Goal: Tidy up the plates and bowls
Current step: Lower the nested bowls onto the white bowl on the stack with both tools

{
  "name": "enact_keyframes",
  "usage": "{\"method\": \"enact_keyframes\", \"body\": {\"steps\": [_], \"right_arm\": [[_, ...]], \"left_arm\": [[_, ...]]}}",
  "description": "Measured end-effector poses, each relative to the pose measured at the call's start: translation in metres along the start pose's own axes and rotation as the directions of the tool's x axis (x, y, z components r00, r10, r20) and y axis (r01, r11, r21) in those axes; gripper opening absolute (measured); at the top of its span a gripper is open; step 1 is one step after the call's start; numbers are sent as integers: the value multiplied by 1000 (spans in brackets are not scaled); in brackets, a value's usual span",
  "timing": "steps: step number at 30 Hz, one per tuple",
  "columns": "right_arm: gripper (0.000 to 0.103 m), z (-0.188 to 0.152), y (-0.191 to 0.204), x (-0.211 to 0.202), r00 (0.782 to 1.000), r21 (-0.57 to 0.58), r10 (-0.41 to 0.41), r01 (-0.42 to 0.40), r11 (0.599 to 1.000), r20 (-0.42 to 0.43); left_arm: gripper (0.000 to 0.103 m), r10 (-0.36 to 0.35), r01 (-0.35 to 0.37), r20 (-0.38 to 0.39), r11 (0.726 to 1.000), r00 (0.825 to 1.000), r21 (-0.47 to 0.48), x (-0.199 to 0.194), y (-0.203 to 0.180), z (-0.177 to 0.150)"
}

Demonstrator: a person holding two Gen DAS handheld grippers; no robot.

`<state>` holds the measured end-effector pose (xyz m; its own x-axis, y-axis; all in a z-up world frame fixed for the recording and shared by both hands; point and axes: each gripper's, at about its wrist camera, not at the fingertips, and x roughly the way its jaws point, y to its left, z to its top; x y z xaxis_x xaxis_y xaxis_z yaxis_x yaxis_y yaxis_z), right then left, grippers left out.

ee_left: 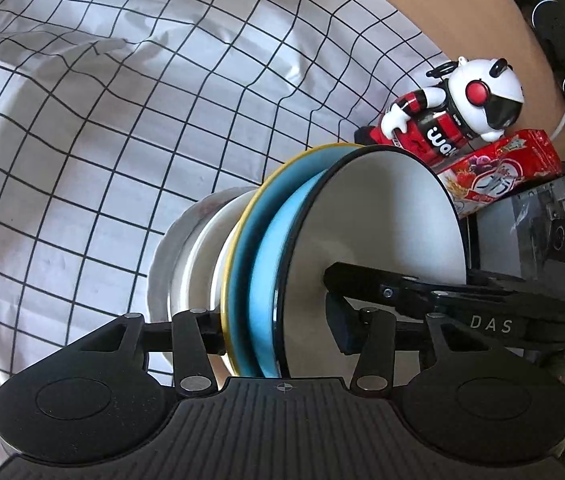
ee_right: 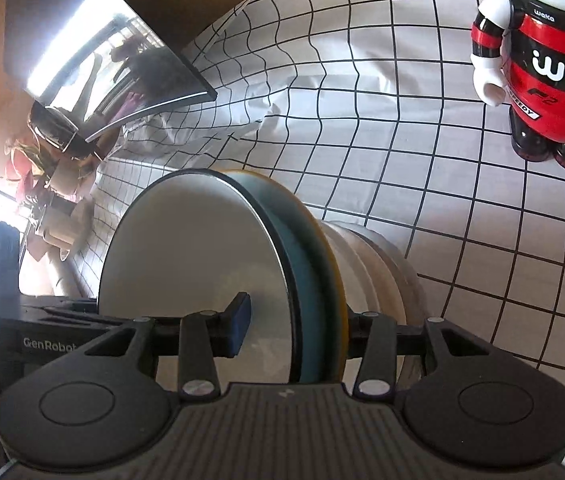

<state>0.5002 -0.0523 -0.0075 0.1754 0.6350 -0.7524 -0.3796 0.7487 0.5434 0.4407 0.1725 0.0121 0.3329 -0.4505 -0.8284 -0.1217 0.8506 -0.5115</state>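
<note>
**A:** What is found between the jaws?

**B:** The plates (ee_left: pixel 382 220), three stacked, are straddled by the left gripper (ee_left: pixel 278 330). Its jaws are set wide, and whether the pads press cannot be told. The same plates are clamped by the right gripper (ee_right: pixel 297 326), which is narrowed onto them from the opposite rim.

**A:** Why are two sides taken?

**B:** Probably so the pile is kept level and no plate is let slip.

**A:** And past the jaws?

**B:** The bowls (ee_left: pixel 186 248) are nested just outside the under-plate finger, against the plates. The cloth (ee_left: pixel 122 140) is spread beyond, and a toy (ee_left: pixel 462 108) is stood farther off.
</note>
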Motion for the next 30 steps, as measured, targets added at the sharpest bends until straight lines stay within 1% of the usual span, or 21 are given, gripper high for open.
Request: {"method": "enact_keyframes", "body": {"steps": [4, 6, 9, 13, 17, 19, 22, 24, 30], "right_arm": [[43, 2, -4, 0, 1000, 14, 21, -21, 1000, -16], [43, 3, -3, 2, 1000, -3, 13, -13, 1000, -28], [43, 5, 2, 5, 999, -32, -9, 8, 999, -31], [43, 7, 3, 6, 1000, -27, -7, 7, 1000, -12], [43, 5, -5, 4, 1000, 2, 29, -29, 1000, 6], [42, 4, -9, 3, 999, 21, 46, -46, 999, 14], [40, 3, -11, 3, 998, 24, 57, -57, 998, 18], [40, 3, -11, 4, 998, 20, 62, -63, 998, 17], [40, 7, -14, 6, 996, 18, 84, -84, 996, 6]], "left_arm": [[46, -39, 38, -33, 999, 999, -16, 0, 7, 1], [43, -56, 55, -49, 998, 997, -21, -1, 10, 1], [41, -57, 56, -51, 998, 997, -19, -3, 11, 0], [39, -22, 23, -29, 1000, 999, 15, -6, 6, 0], [39, 51, -49, -13, 992, 999, 115, -9, -11, -2], [39, 69, -67, -9, 988, 998, 139, -10, -15, -3], [39, 71, -68, -19, 988, 997, 135, -11, -13, -2], [35, 69, -65, -33, 990, 997, 126, -12, -12, 0], [35, 69, -63, -53, 992, 996, 108, -17, -14, -1]]}}
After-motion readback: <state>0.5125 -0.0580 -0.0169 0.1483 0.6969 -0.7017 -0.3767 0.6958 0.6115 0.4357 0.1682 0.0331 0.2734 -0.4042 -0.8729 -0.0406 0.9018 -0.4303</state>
